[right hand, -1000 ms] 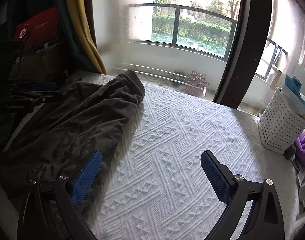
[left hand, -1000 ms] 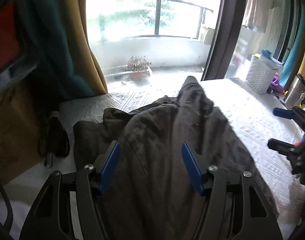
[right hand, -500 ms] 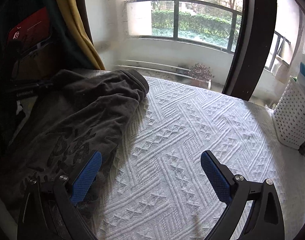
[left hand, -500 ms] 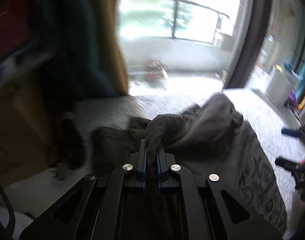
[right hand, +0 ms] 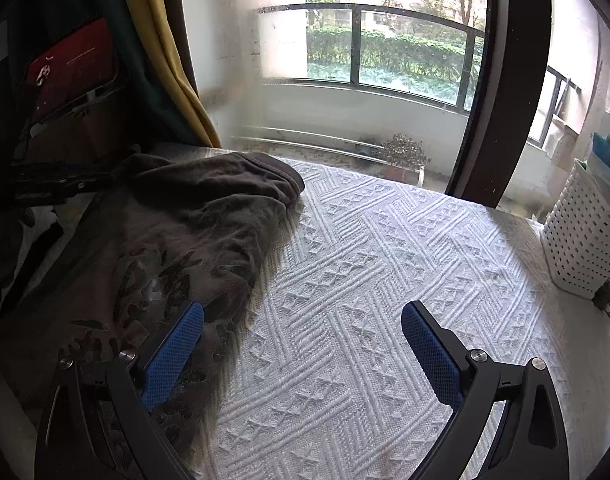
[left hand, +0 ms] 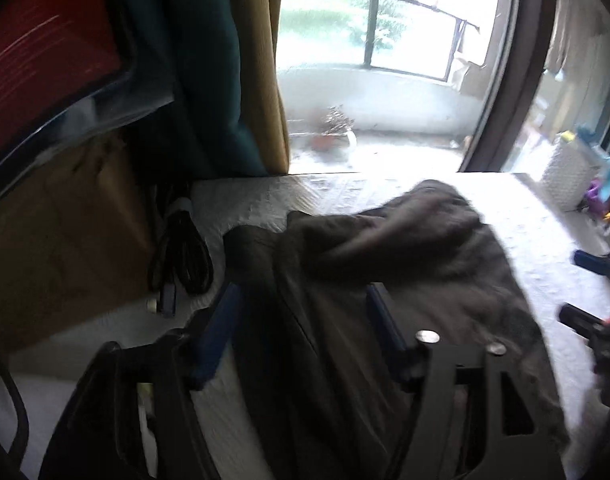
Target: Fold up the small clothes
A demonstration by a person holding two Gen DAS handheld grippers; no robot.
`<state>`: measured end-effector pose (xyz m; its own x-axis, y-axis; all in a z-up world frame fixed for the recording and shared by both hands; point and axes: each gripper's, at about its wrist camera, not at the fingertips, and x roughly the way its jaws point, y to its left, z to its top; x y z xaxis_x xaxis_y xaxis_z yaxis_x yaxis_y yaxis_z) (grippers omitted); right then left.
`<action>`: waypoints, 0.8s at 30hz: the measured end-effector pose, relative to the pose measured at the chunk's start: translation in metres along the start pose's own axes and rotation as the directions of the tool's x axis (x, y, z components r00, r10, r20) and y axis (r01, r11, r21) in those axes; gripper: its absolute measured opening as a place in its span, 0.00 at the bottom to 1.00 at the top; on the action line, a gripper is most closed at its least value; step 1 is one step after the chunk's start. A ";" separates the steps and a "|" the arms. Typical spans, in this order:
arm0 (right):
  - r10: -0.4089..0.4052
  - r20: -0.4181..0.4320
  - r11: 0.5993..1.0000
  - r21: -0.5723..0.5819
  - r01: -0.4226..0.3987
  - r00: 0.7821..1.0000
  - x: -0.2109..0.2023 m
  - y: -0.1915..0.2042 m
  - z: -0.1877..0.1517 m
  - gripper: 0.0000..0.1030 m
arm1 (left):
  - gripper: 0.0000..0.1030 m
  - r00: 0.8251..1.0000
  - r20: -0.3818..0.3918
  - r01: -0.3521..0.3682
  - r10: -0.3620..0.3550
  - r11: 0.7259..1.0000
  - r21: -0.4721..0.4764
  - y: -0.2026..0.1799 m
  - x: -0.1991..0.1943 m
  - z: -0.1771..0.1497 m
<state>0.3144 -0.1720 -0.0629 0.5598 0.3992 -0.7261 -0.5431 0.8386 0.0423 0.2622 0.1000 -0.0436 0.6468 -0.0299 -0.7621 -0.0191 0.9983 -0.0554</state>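
Step in hand: I'd call this early in the fold. The dark grey-brown cotton garment with the black print (right hand: pixel 177 248) is only part laid over itself, one end bunched toward 12 o'clock.

Where the garment is: on the white textured bedspread (right hand: pixel 385 280), over at the left of the right wrist view, from about 11 o'clock down to 7. In the left wrist view it fills the middle (left hand: pixel 405 264).

Left gripper (left hand: pixel 305 320): jaws spread wide, nothing pinched. It hangs right over the garment; the frame is blurry, so I can't tell if the blue pads touch cloth.

Right gripper (right hand: pixel 301 344): also wide apart and empty. Its left blue pad sits over the garment's fringed edge, the right one over bare bedspread.

Next move, my guess: grab an edge with each gripper, the right one on the hem around 7 o'clock, and flatten that bunched end before folding. The cloth looks soft and floppy, so a one-sided pull would probably just drag the heap.

Containers: white perforated plastic basket (right hand: pixel 585 236) at 3 o'clock, well apart from the garment. Something teal sticks out of the top; can't tell what it is. A purple thing sits just beside its base, outside it.

Other stuff: coiled black cable (left hand: pixel 185 256) at 9 o'clock in the left view, on the bed near the garment.
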 end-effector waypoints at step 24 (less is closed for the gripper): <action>-0.002 -0.031 0.998 -0.065 0.000 1.000 -0.013 0.040 -0.031 0.97 | 0.00 0.997 -0.007 -0.071 0.071 0.997 -0.003 0.003 -0.031 -0.094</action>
<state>0.2655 -0.1549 -0.0728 0.5415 0.3856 -0.7471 -0.5823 0.8130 -0.0025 0.1705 0.0991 -0.0803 0.6388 0.0404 -0.7683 -0.0673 0.9977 -0.0035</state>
